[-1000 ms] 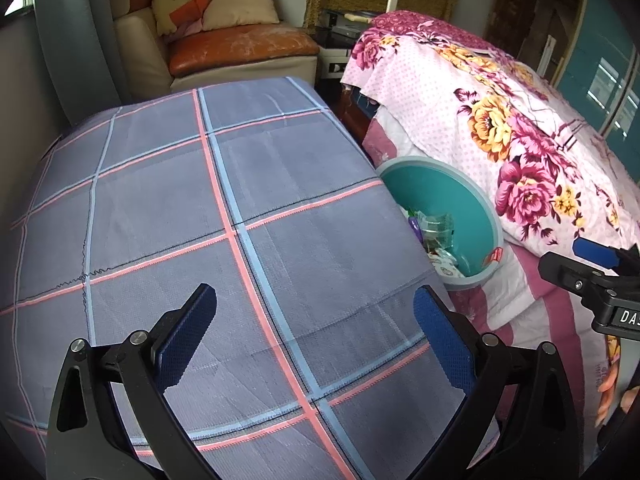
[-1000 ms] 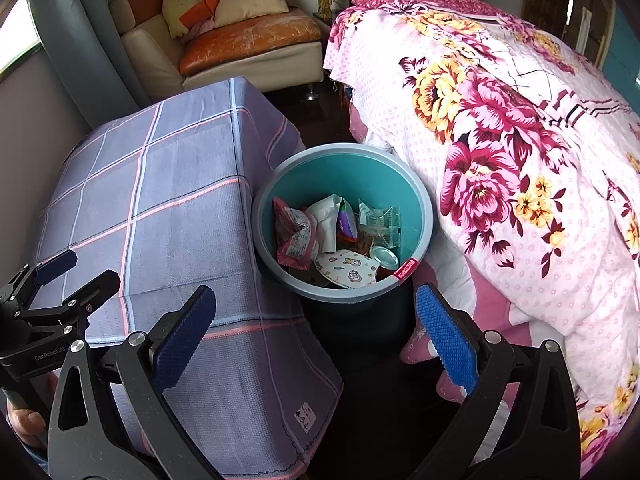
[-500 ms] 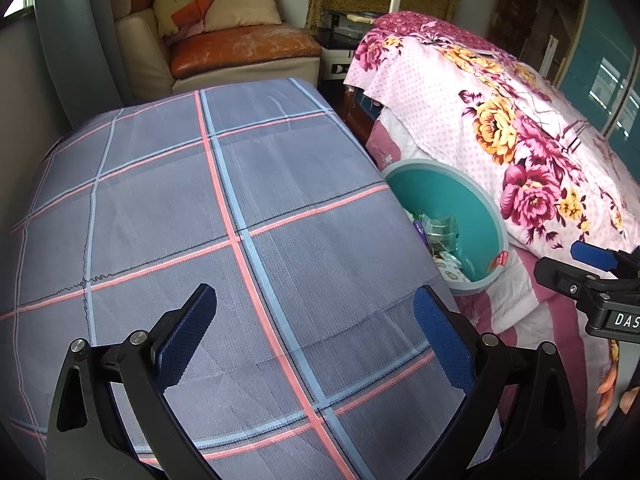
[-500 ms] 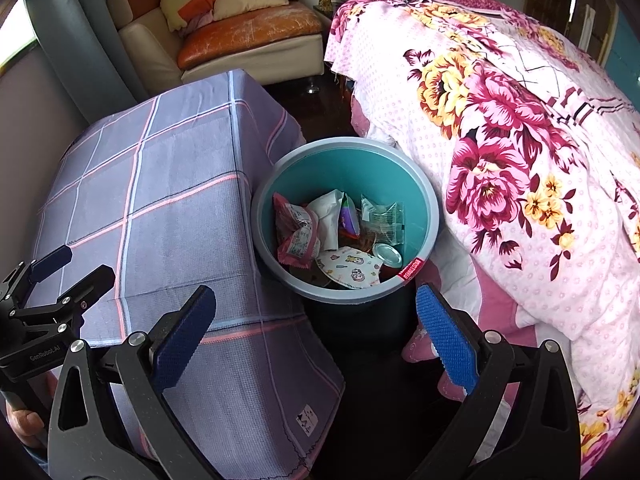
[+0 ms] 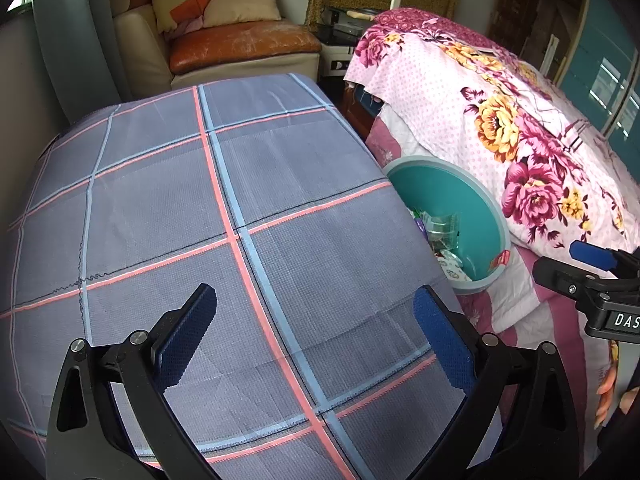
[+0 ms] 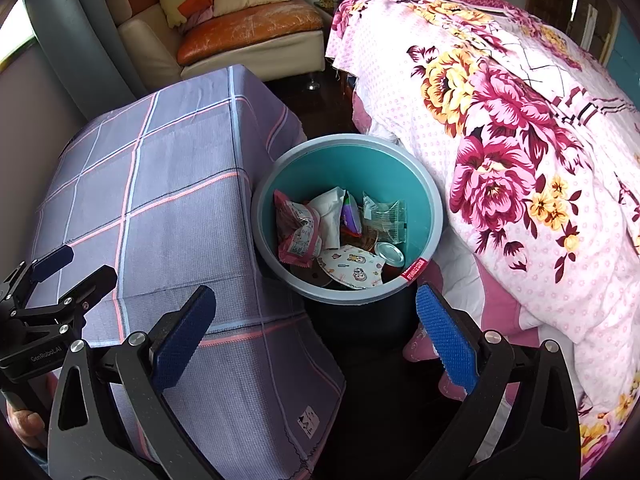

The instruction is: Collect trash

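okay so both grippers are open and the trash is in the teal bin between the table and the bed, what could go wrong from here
The teal bin is wedged between the plaid tablecloth and the floral bedspread; a careless reach could snag either fabric or tip the bin.

The pink wrapper and printed face mask sit loosely near the top, so a knock might spill them.

The left gripper and right gripper are both open and empty and close together; they could collide.

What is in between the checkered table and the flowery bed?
The teal trash bin, holding wrappers and a face mask, stands between the checkered table and flowery bed. The right wrist view shows it best.
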The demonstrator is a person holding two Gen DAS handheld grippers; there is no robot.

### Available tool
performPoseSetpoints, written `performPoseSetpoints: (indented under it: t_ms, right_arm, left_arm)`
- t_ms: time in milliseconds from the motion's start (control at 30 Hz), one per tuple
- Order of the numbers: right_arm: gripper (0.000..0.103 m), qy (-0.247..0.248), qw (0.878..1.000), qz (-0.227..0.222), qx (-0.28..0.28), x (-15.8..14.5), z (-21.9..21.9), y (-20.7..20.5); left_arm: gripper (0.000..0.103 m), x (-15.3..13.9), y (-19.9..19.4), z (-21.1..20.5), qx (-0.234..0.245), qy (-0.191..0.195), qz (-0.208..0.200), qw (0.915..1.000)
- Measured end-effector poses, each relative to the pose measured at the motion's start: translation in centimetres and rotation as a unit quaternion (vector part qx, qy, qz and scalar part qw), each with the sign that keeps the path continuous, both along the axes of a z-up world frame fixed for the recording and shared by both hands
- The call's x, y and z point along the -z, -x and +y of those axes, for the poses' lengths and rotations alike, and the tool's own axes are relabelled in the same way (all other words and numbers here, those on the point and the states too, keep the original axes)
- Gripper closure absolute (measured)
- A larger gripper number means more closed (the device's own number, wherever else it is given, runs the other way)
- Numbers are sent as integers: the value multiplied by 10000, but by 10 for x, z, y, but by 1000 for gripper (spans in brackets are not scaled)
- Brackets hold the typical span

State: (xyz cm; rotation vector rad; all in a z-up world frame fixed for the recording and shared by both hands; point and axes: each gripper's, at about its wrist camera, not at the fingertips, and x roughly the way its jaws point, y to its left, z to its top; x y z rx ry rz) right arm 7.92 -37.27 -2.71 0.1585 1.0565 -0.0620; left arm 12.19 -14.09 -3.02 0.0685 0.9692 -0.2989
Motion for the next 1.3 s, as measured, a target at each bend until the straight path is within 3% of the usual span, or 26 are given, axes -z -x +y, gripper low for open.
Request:
performPoseSetpoints:
  t_ms: [1300]
  right_arm:
    - [7, 46, 10000, -16, 0, -5, -1, 3]
  left_arm:
    - [4, 7, 0, -2, -31, -75, 72, 9999]
